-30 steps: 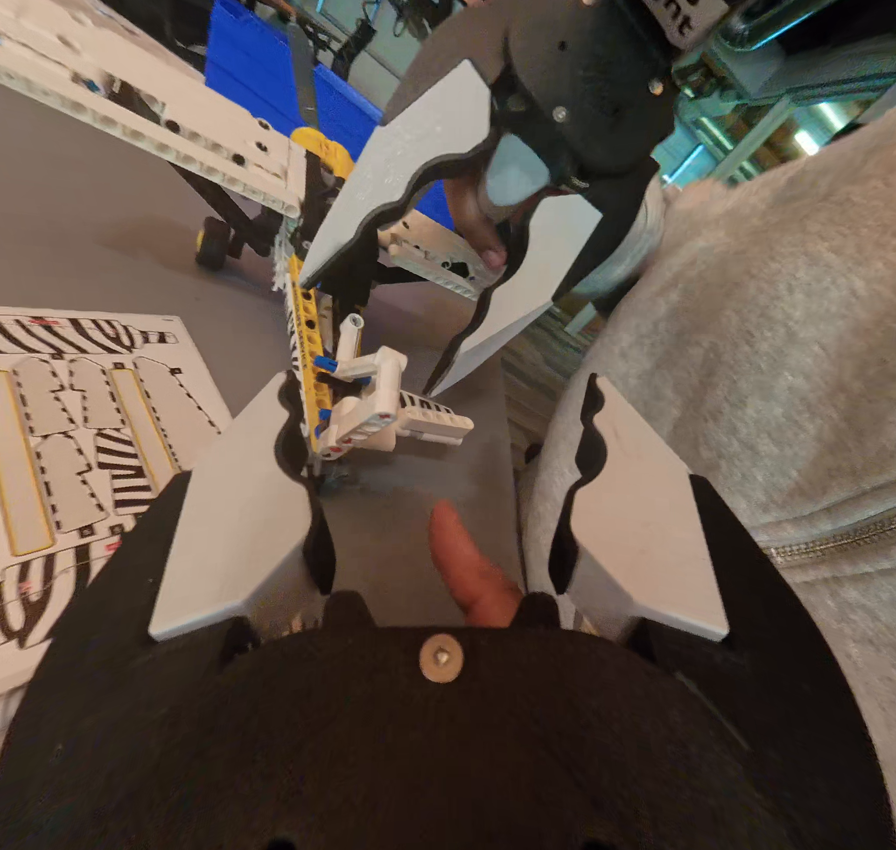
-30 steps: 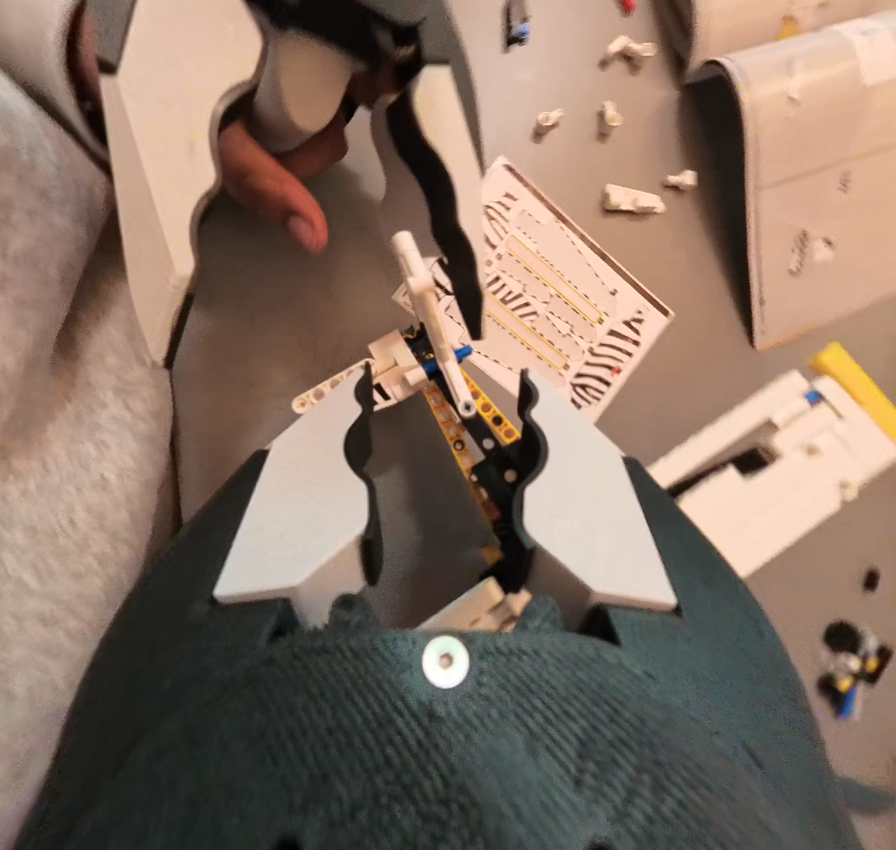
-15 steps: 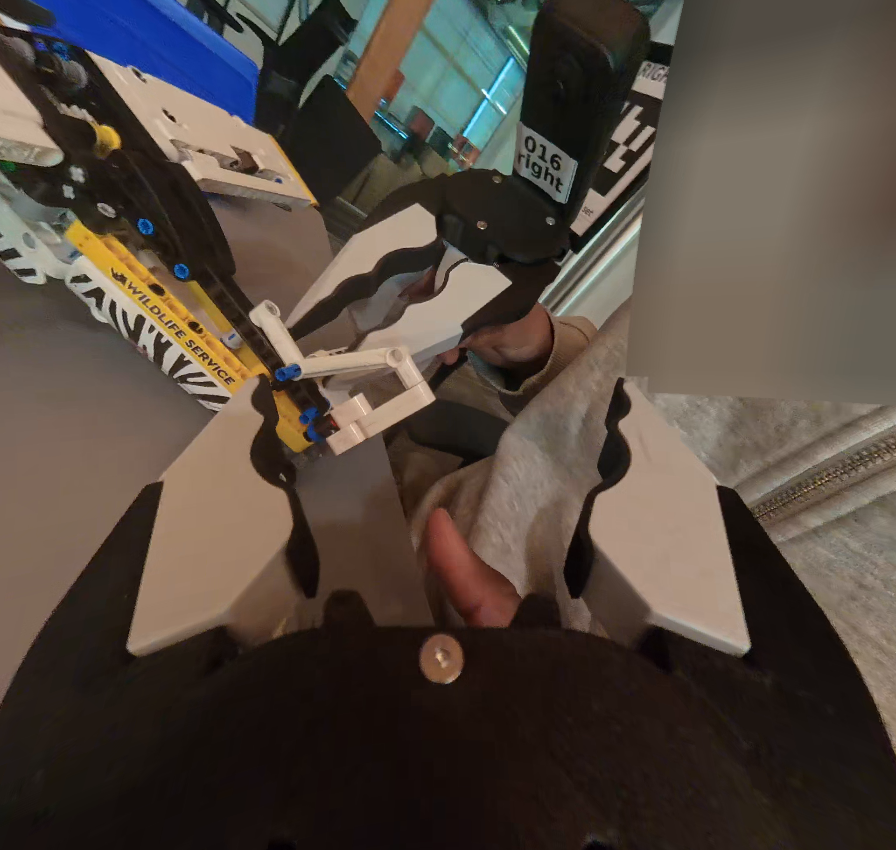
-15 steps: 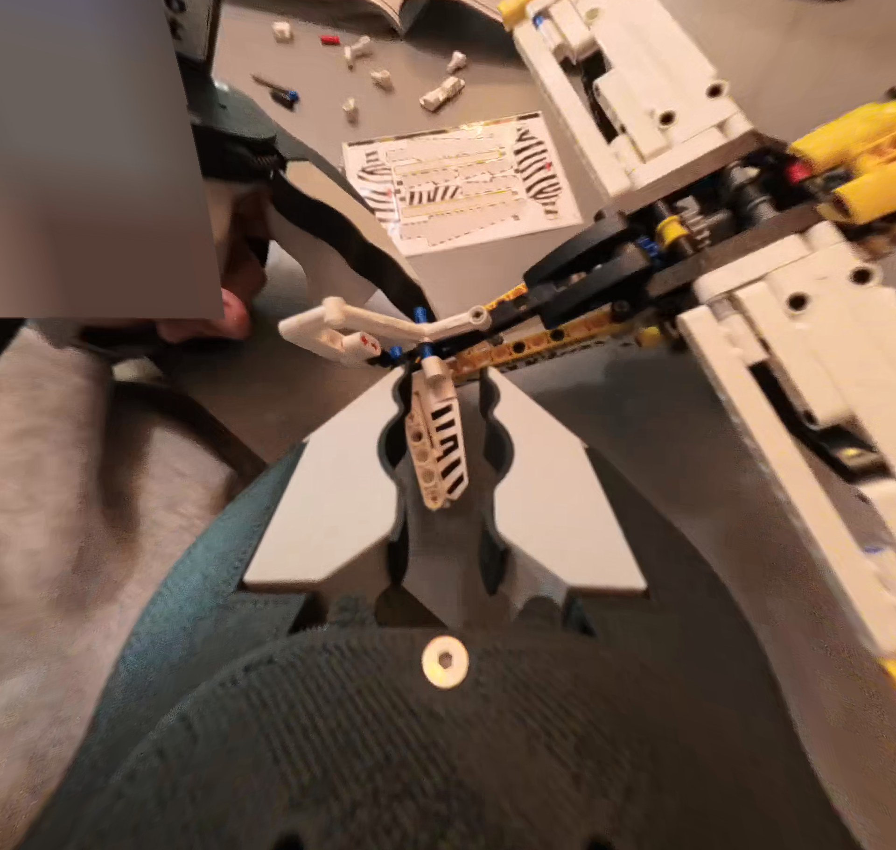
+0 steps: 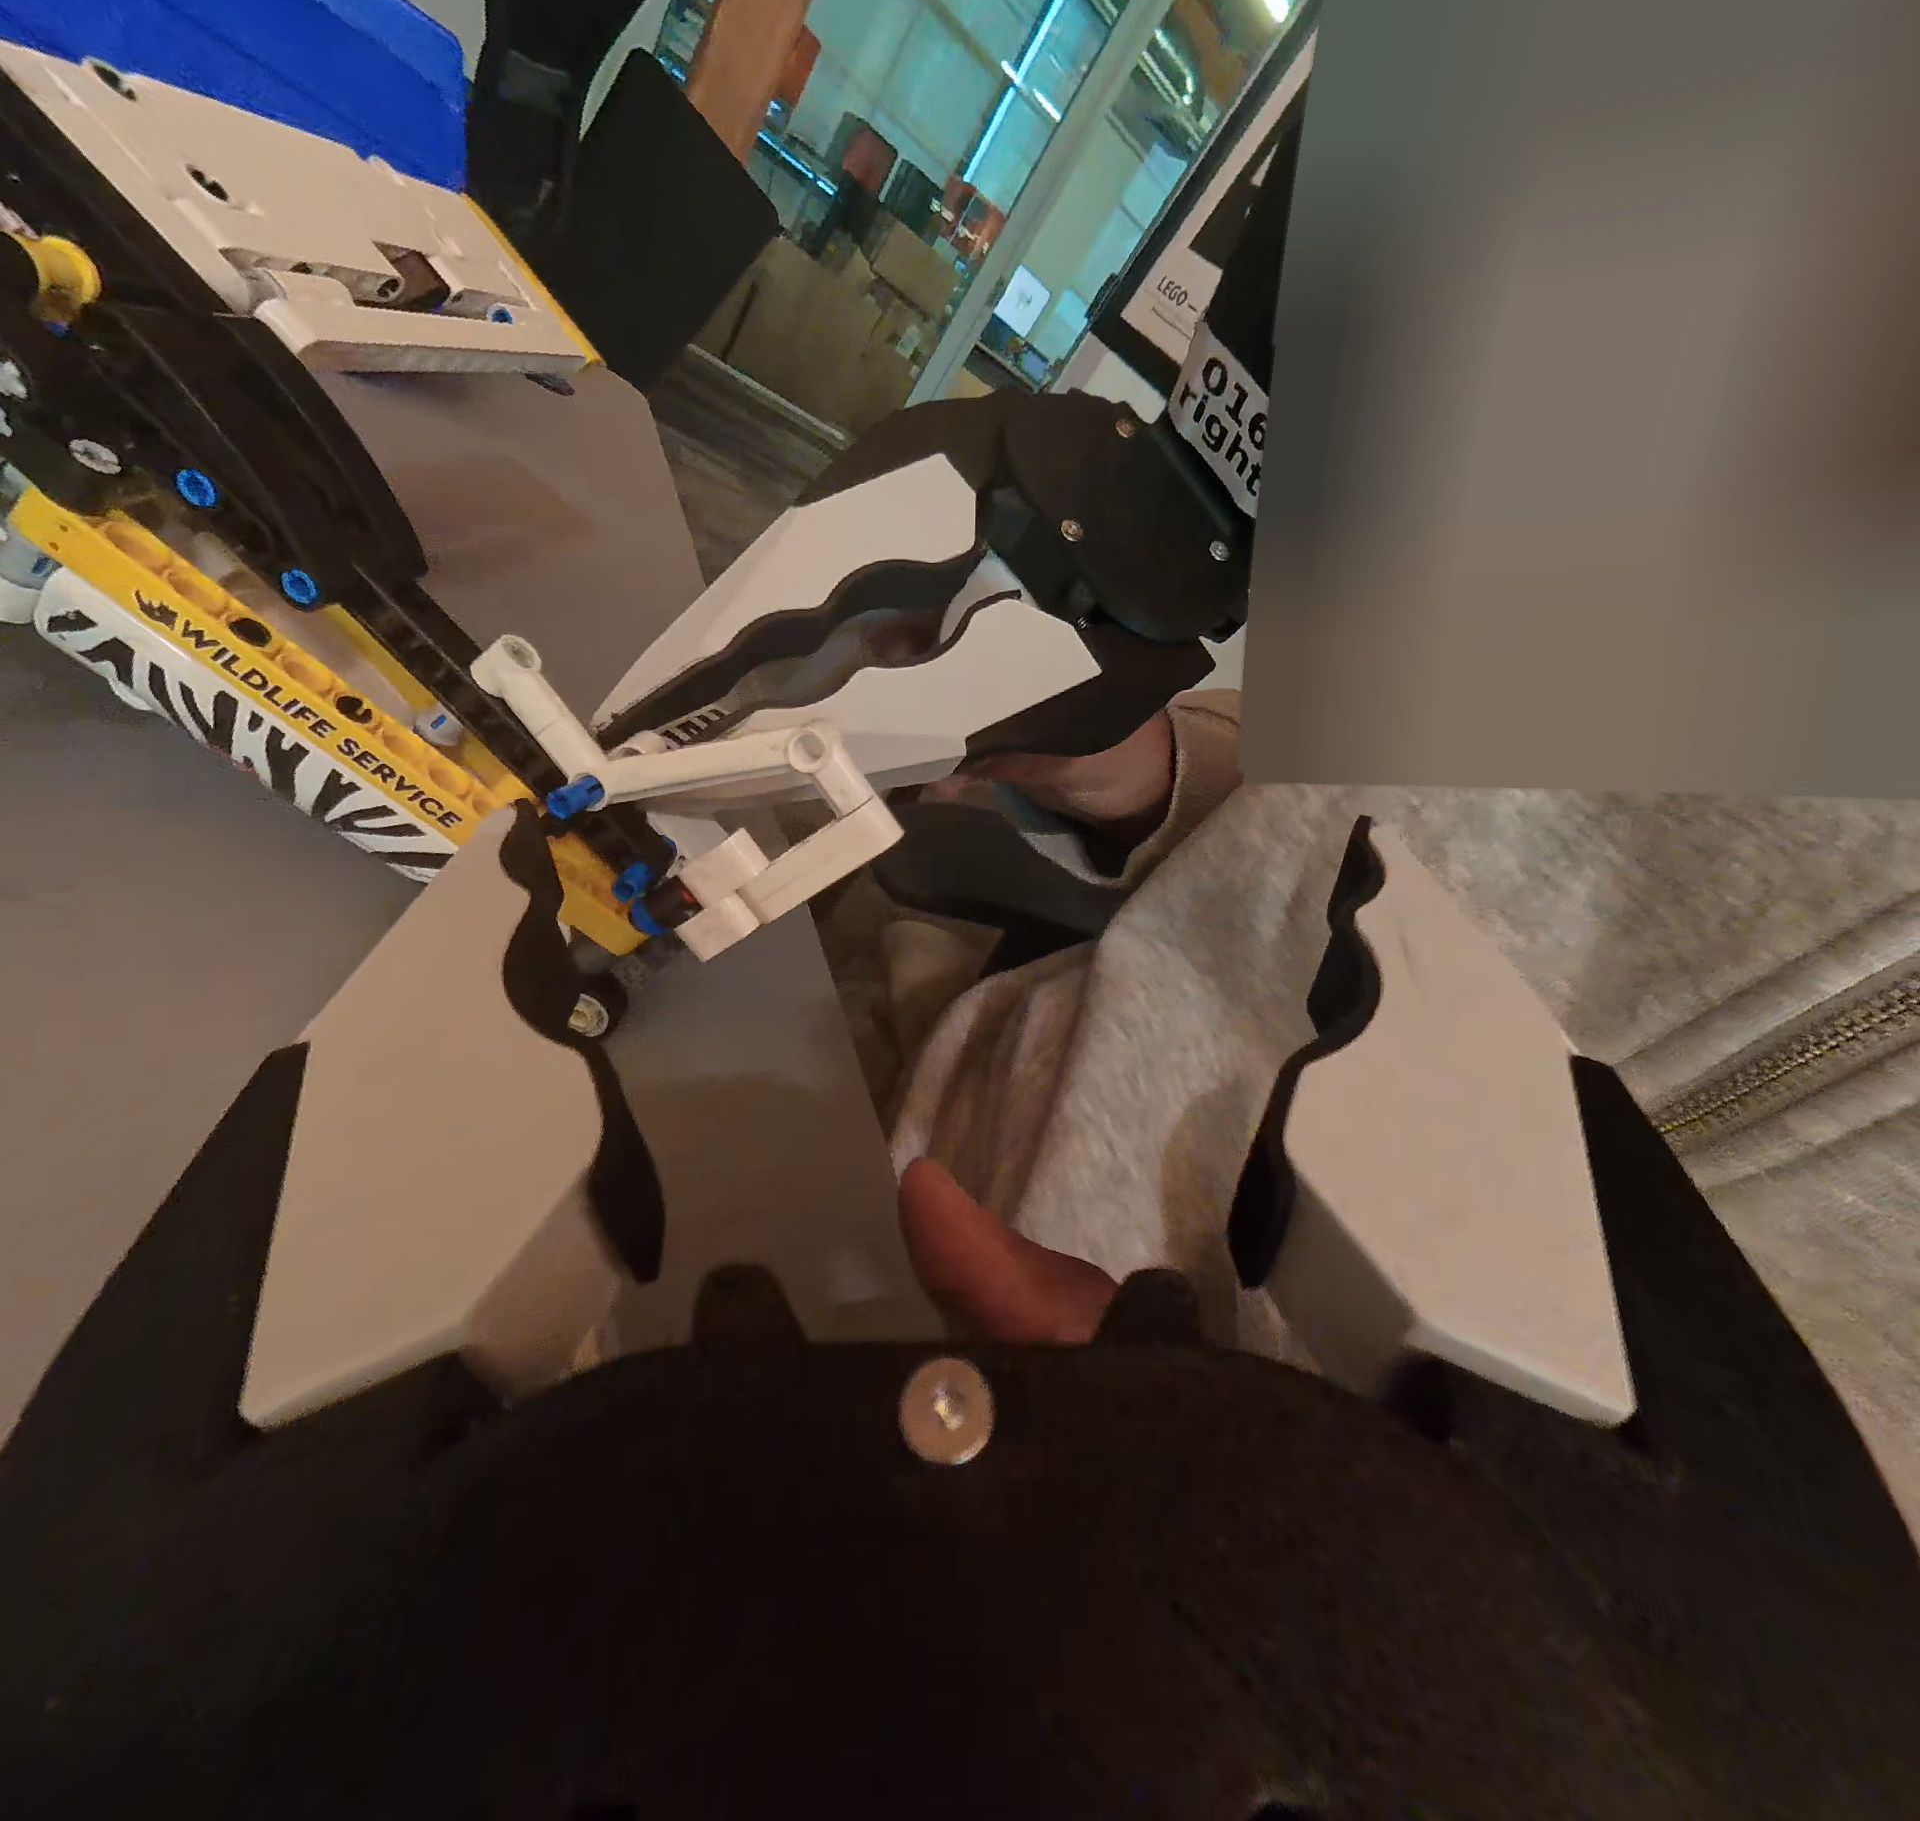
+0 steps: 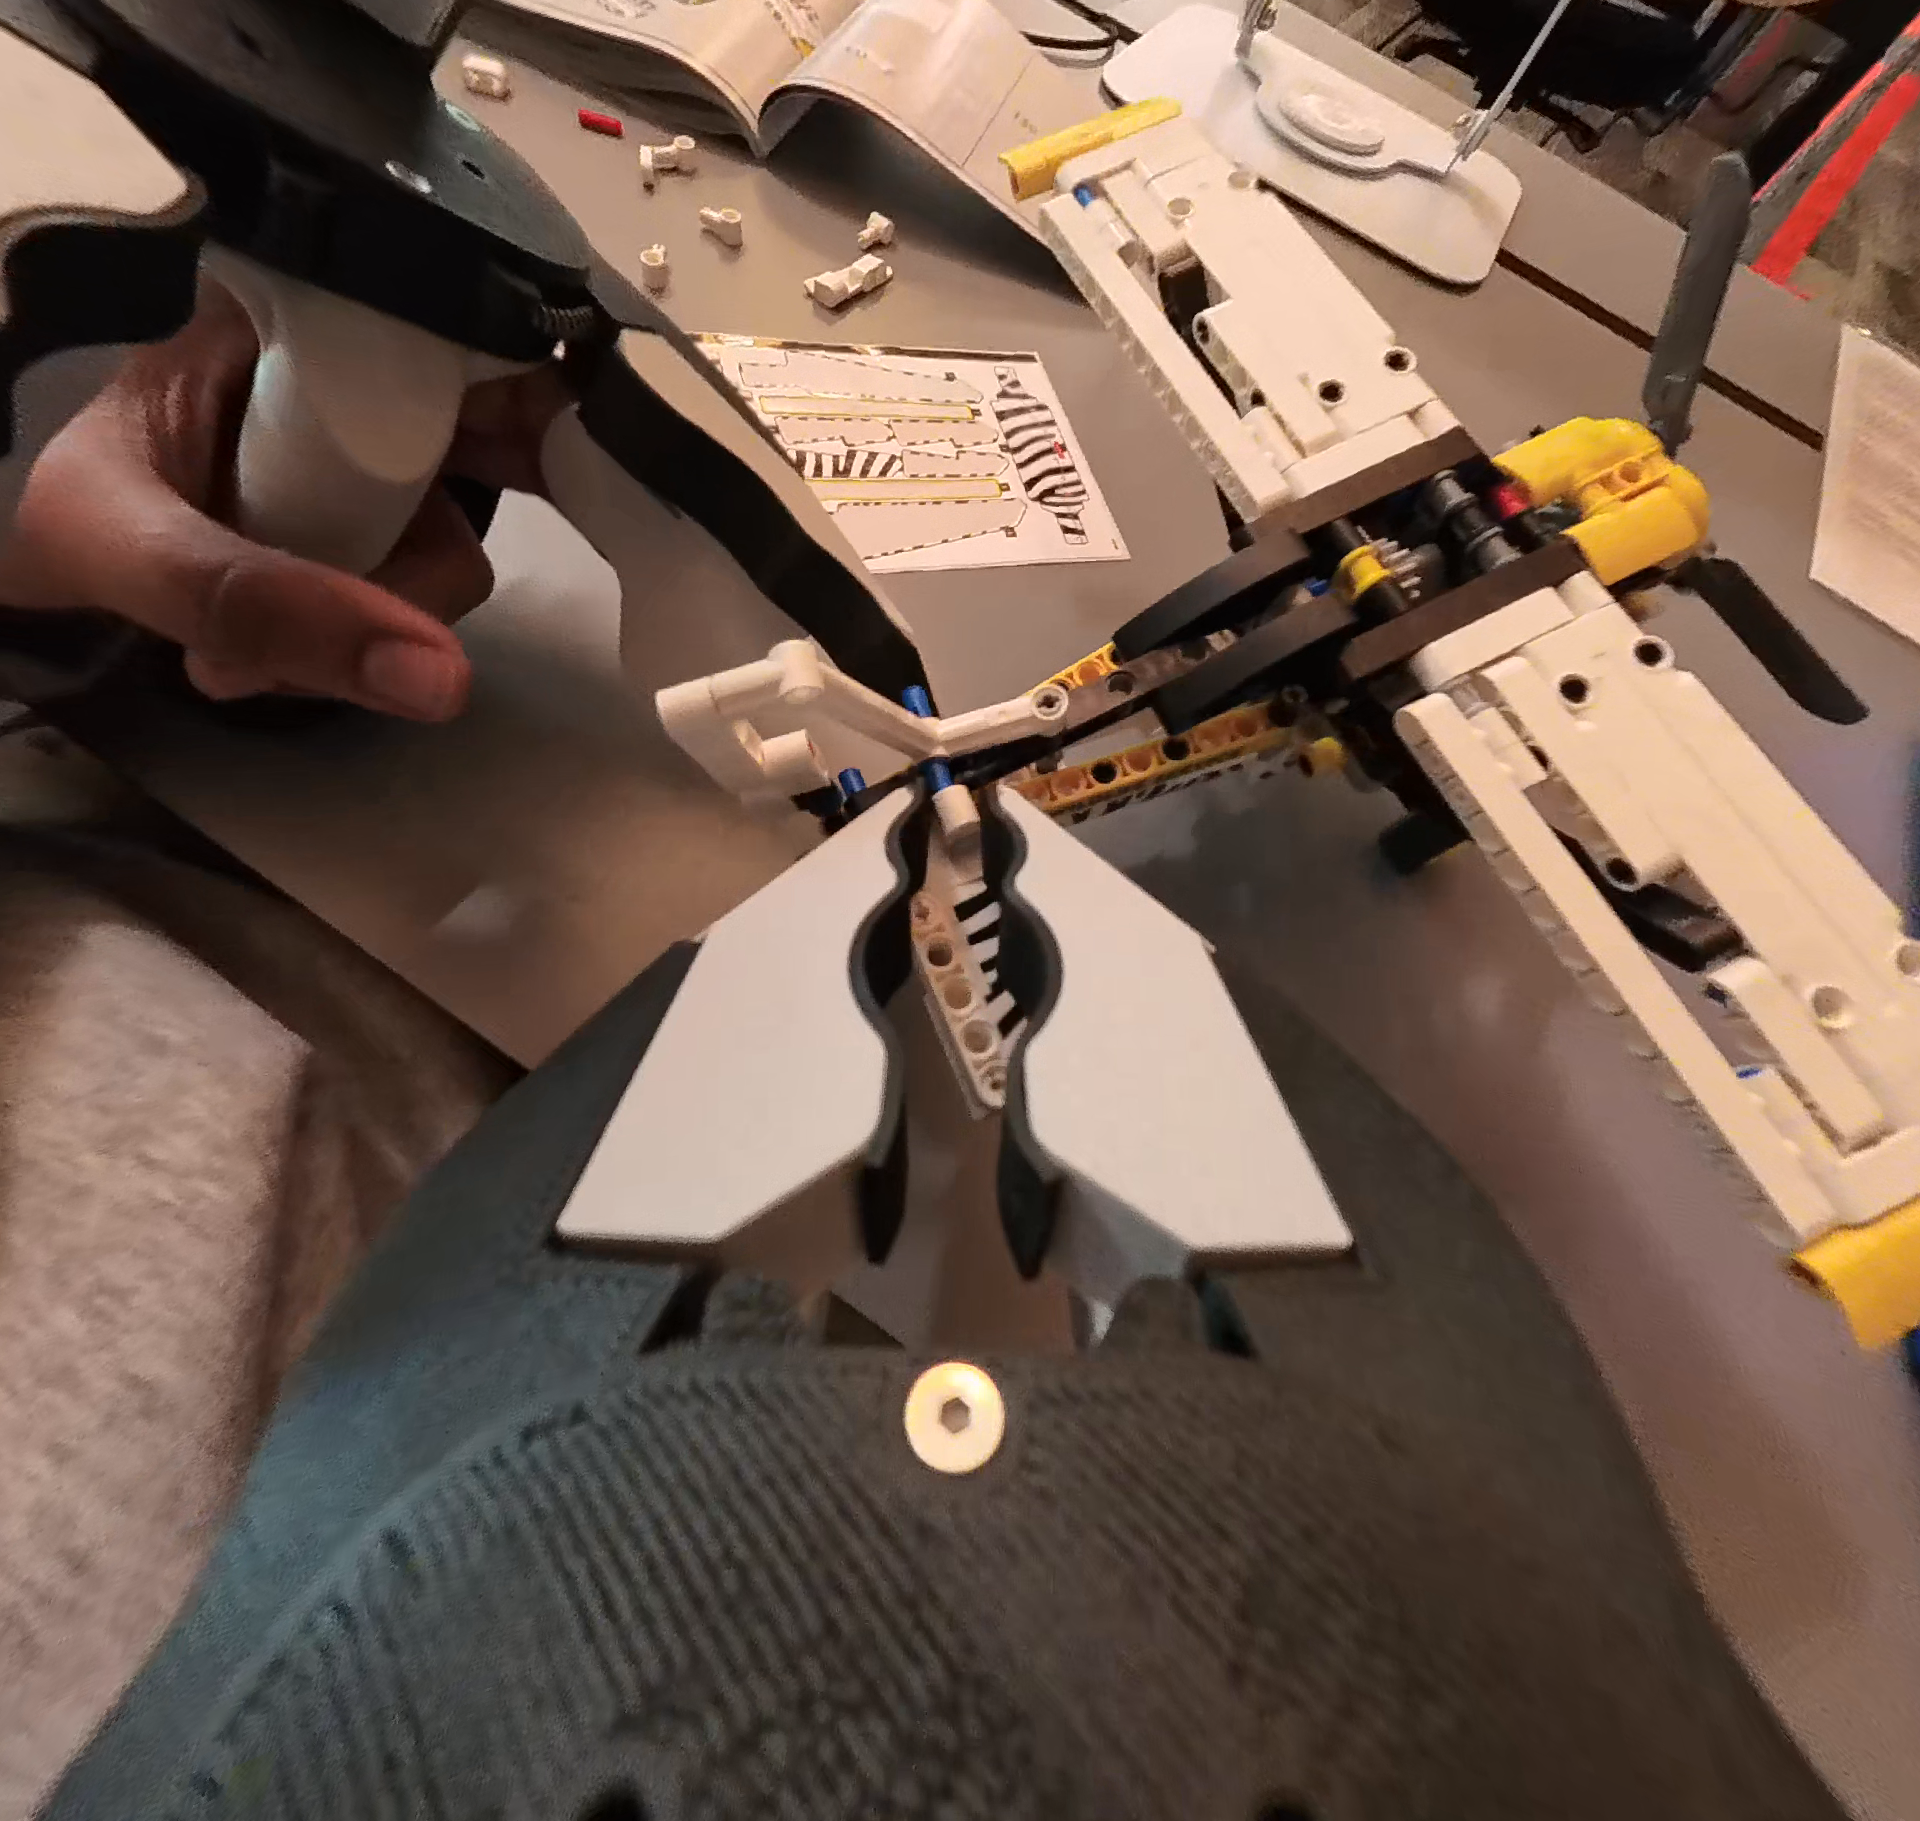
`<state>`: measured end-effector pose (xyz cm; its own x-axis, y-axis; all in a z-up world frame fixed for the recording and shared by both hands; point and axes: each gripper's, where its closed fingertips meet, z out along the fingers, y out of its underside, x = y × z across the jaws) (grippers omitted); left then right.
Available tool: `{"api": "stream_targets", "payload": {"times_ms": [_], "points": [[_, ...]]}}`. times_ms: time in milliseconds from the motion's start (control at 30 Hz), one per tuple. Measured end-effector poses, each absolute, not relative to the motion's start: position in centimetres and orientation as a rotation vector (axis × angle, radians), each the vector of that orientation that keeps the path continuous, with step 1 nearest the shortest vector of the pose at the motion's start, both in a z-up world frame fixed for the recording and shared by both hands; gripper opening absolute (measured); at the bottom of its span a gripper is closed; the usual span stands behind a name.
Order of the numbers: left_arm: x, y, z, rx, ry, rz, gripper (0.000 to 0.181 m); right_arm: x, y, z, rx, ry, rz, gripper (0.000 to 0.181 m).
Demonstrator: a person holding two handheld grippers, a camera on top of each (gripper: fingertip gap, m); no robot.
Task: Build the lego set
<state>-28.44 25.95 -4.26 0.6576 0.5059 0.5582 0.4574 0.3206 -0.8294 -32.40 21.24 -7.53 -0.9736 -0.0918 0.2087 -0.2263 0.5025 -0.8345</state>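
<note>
The lego plane (image 6: 1382,649) lies on the smooth grey tabletop (image 6: 1299,992), a hard plastic build of studless white beams with round pin holes forming the wings, black curved panels along the body, a yellow perforated spine and a yellow rounded nose with dark propeller blades. At its tail end a white angled liftarm frame (image 6: 769,706) is pinned on with small blue pins. The right tongs (image 6: 951,841), flat pale-grey wedges with wavy black rubber inner edges, are clenched on a zebra-striped white beam (image 6: 966,982) that runs lengthwise down the narrow gap between them, its far tip meeting the blue pins at the plane's tail. In the left wrist view the left tongs (image 5: 940,836) are spread wide and grasp nothing; the tip of their left finger sits against the yellow tail end of the plane (image 5: 312,691), while the other finger is out over a fuzzy grey zip-up garment (image 5: 1558,940). A fingertip (image 5: 987,1262) shows at the tongs' base. Beyond the plane, a flat sticker sheet (image 6: 925,462) with zebra patterns, scattered small white connector pieces (image 6: 847,280) and an open, glossy instruction booklet (image 6: 790,26) lie on the tabletop.
</note>
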Motion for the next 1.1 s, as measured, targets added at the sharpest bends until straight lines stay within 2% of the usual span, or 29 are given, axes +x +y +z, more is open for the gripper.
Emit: {"api": "stream_targets", "payload": {"times_ms": [1100], "points": [[-29.34,26.99,-4.85,-1.376,-0.959,0.177,0.149,-33.04,21.14,-7.54,-0.013,-2.705,1.590,0.006]]}}
